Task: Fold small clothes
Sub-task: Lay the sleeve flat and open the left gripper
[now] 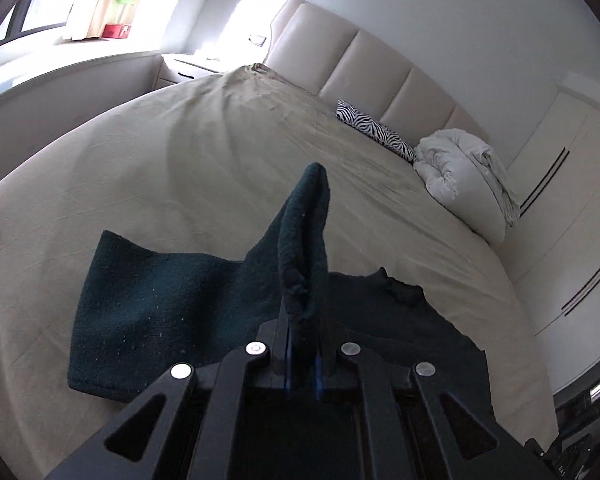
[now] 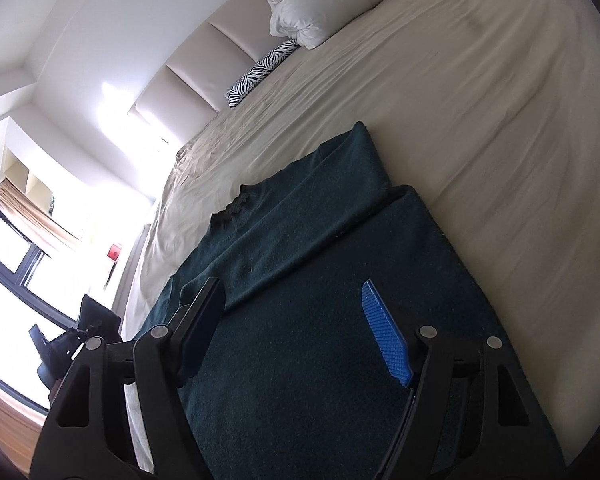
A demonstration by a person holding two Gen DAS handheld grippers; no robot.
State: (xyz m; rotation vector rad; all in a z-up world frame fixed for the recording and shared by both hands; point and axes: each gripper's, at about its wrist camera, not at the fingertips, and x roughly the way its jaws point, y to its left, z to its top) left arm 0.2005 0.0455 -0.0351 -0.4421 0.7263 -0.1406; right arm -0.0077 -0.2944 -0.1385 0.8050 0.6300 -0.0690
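Sweater (image 1: 156, 304) dark green knit, spread on beige bed (image 1: 180, 168), collar toward headboard. Left gripper (image 1: 302, 376) clamped tight on lifted fold of knit, cloth standing up from pinch. Right gripper (image 2: 296, 328) hovers over sweater body, jaws wide, nothing between. Fabric soft, limp, light; best pinched at edges or hem corners.

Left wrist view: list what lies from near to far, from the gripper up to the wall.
Left gripper shut on a sweater fold → bare bedsheet → zebra pillow → headboard.
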